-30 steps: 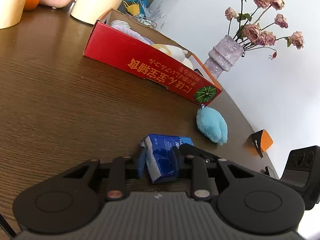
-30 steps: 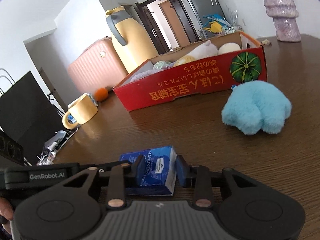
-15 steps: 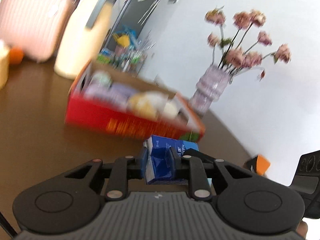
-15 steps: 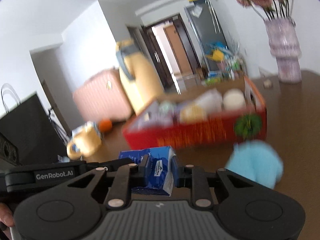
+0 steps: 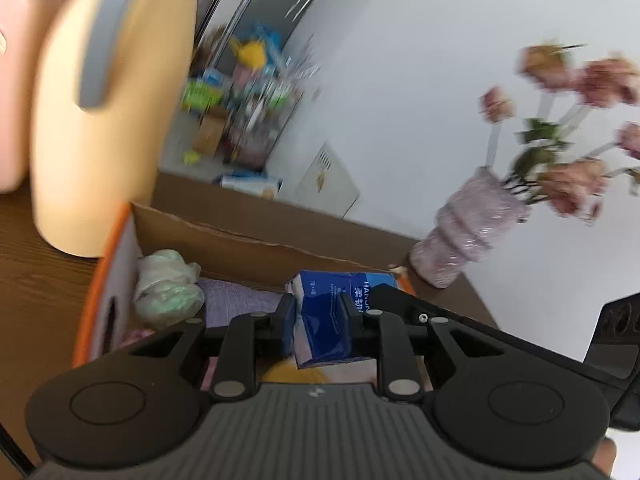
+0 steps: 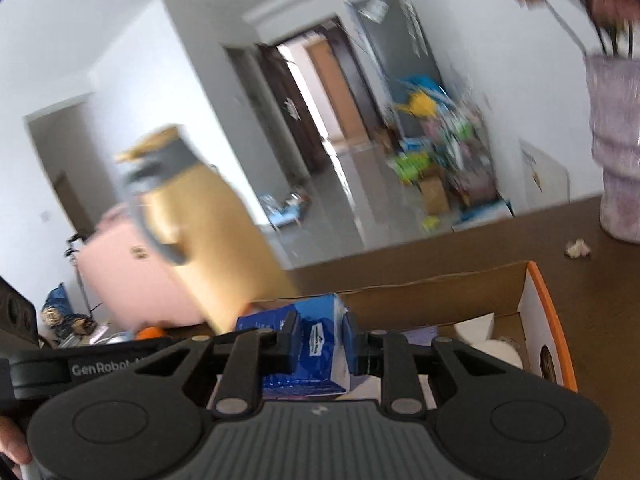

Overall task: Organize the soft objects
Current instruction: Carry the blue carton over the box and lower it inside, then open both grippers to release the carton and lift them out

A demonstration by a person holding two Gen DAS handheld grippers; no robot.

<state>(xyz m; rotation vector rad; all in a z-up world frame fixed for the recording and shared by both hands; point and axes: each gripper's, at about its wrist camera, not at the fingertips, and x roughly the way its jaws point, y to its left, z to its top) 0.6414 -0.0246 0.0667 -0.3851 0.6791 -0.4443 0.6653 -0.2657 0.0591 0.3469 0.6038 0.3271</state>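
Yellow thermos jug (image 5: 92,120) and lilac vase (image 5: 472,228) of pink flowers (image 5: 580,80) on brown table (image 5: 36,280).

Wooden table (image 5: 36,292) under box (image 5: 224,236), thermos (image 5: 100,128), vase (image 5: 468,236)

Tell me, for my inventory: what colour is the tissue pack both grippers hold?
Blue with white print; the tissue pack shows best in the right wrist view.

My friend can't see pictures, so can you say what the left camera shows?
Black tongs pinch a blue tissue pack above an open cardboard box that holds soft things, such as a pale green bundle. Behind the box stand a big yellow jug on the left and a vase of pink flowers on the right, both blurry.
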